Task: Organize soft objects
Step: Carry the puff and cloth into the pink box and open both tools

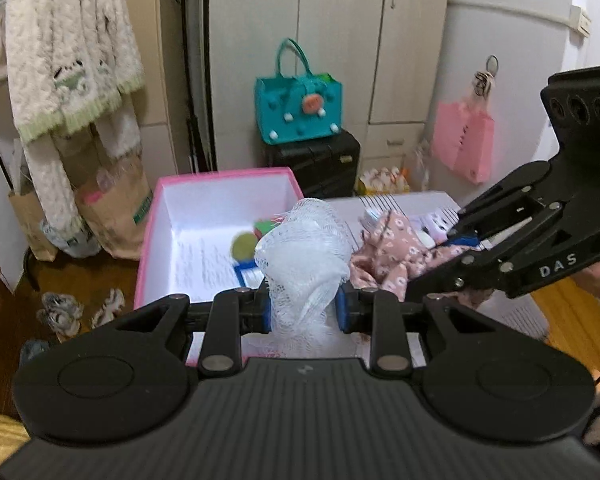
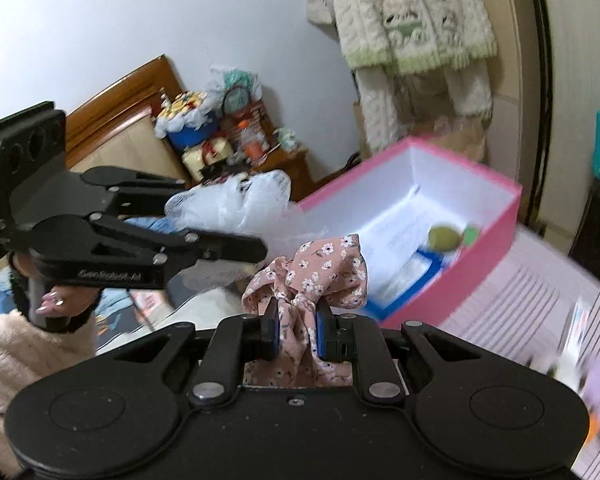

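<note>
Two soft items held, one per gripper, just short of the pink box.

Lower centre, left view: left gripper [image 1: 303, 309] clamped on white mesh puff [image 1: 306, 248]; probably light, springy, best pinched at its gathered waist. Right view: right gripper [image 2: 297, 334] pinched tight on pink floral cloth [image 2: 314, 276]; limp, likely to slip, hold the bunched middle. Beyond, mid-frame: pink box [image 1: 156, 216] open.

The box [image 1: 220, 184] stands open on the table [image 1: 420, 204], with a ball [image 1: 242, 247] inside it. The mesh [image 1: 304, 248] is left of the cloth [image 1: 388, 256], both before the box. Behind the box a bag [image 1: 300, 108] sits on a case [image 1: 320, 160].
</note>
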Demonstrator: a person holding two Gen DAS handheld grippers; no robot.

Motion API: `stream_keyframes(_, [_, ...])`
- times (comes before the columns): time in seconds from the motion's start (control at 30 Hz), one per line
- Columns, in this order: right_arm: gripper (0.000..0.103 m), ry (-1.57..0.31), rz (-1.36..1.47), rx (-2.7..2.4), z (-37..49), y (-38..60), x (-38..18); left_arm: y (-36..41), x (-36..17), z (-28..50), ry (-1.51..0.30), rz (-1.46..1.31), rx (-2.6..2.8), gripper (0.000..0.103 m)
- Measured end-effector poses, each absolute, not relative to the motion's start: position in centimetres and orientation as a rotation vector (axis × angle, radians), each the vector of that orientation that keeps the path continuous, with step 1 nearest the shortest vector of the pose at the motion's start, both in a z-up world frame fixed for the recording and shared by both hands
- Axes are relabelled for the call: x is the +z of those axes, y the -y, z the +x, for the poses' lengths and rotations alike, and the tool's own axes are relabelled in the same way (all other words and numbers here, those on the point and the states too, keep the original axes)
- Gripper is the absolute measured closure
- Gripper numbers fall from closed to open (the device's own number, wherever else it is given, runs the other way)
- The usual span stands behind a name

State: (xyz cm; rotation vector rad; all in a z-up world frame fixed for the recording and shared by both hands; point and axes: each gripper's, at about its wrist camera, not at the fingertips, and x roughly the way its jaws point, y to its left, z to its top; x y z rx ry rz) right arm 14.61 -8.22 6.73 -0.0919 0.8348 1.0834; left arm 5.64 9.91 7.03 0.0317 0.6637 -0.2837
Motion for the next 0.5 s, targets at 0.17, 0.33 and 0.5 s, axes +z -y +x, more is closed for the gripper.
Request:
stream_keyframes(0.17, [0.083, -0.814, -0.119, 1.042, 18.7, 5.8, 6.3, -10.9, 6.4, 9.0, -0.645, 0.054, -0.238, 0.076])
stream_keyframes(0.33, [0.083, -0.827, -0.142, 0.999, 22.8, 3.4, 5.1, -11.8, 4.4, 13.5, -0.702, 0.067, -0.199, 0.076])
stream_keyframes(0.5, [0.083, -0.877, -0.131, 0.974, 26.7, 1.2, 3.1, -12.8, 2.2, 18.0, -0.739, 0.106, -0.133, 0.076])
